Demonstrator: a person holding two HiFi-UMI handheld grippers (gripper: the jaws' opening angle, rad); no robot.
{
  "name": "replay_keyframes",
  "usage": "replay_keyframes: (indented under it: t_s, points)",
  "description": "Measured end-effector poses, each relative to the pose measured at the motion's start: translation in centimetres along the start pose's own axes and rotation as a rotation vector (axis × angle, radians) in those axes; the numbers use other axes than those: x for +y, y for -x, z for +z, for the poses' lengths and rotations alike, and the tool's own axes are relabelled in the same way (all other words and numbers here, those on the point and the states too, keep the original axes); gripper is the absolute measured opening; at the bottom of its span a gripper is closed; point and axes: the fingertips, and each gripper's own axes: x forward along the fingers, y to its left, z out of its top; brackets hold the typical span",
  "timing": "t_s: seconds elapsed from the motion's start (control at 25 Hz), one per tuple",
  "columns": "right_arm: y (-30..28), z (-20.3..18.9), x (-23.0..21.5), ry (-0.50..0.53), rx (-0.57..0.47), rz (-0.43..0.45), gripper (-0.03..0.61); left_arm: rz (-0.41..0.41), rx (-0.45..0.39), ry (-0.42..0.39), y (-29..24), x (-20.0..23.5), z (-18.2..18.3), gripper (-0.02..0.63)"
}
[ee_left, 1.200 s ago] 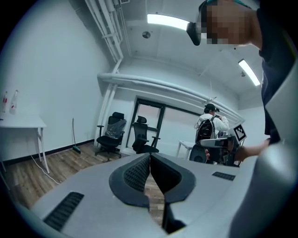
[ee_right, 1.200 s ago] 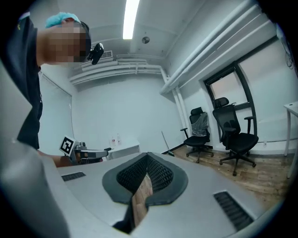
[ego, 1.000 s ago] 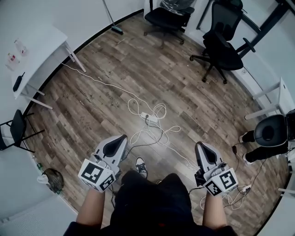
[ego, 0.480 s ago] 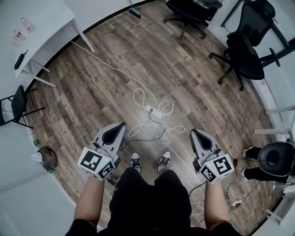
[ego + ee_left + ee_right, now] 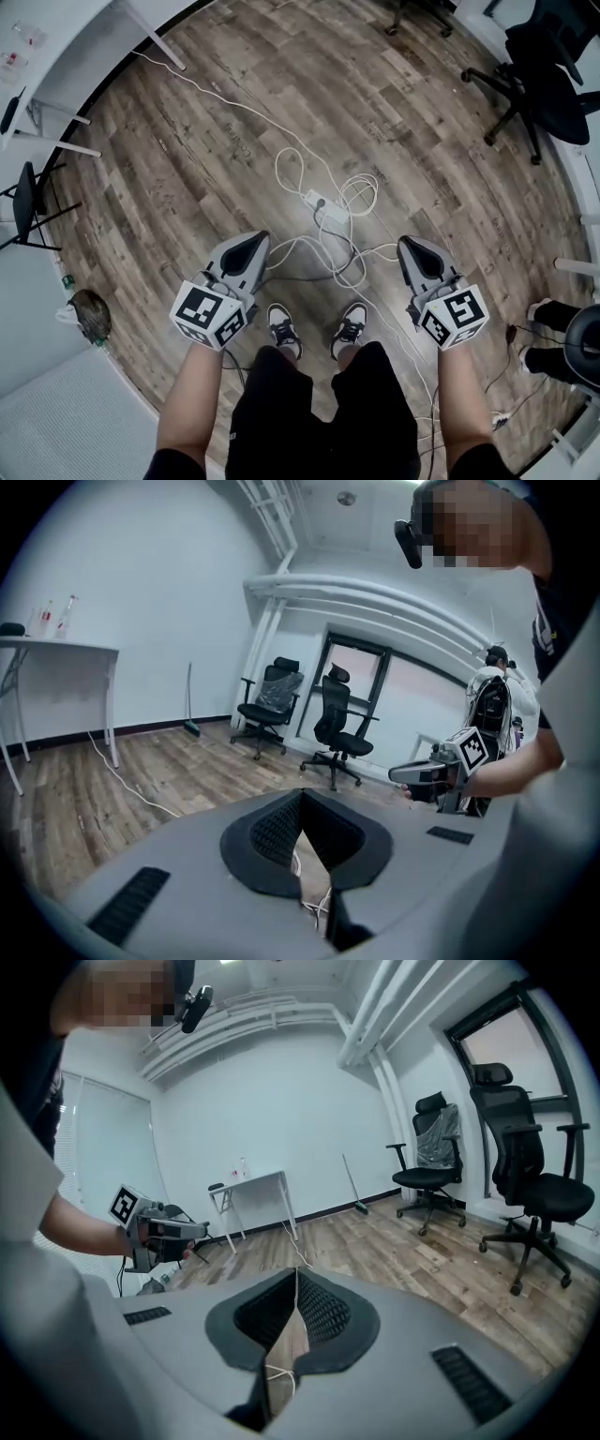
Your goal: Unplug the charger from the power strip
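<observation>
A white power strip [image 5: 322, 207] lies on the wooden floor in a tangle of white cables [image 5: 349, 246]. A small dark spot sits on its top; I cannot make out a charger in it from here. My left gripper [image 5: 251, 242] hangs above the floor to the strip's near left, jaws together and empty. My right gripper [image 5: 413, 247] is at its near right, also shut on nothing. In the left gripper view the left gripper [image 5: 300, 795] has its pads meeting, with the right gripper [image 5: 433, 772] beyond. The right gripper view shows the right gripper [image 5: 296, 1275] closed and the left gripper [image 5: 157, 1232] opposite.
My shoes [image 5: 281, 328] stand just short of the cables. A long white cord [image 5: 202, 86] runs to a white table [image 5: 56, 37] at the far left. Black office chairs [image 5: 544, 84] stand at the far right. A black folding chair [image 5: 23, 202] and a bag [image 5: 89, 314] sit at the left.
Both grippers have come down toward the floor, and the view has dropped with them. The power strip and cables now look nearer. Both feet stand side by side.
</observation>
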Motion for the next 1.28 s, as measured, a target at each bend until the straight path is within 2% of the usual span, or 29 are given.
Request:
replay_keyframes:
  t_s: [0.32,0.56,0.8,1.04,1.28]
  points:
    - [-10.4,-14.6,-4.1,-0.009,0.021,0.029,0.026,-0.062,0.112,-0.035,-11.1,4.7,-15.5,0.021]
    - [-17.4,-25.6,-8.5,0.006,0.075,0.04,0.043,-0.114,0.155,-0.029,-18.9,7.9,-25.8,0.021]
    - [-23.2,-35.8,-11.9,0.019,0.118,0.057,0.093,-0.163,0.174,-0.057,-25.4,10.6,-34.3,0.021]
    - [-28.6,-45.0,-13.0,0.121,0.266,0.12,0.186,-0.175,0.257,-0.068,-31.4,13.8,-41.8,0.021]
    - [-32.7,-49.9,-14.2,0.212,0.381,0.14,0.215,-0.2,0.345,-0.061,-35.7,14.7,-46.0,0.021]
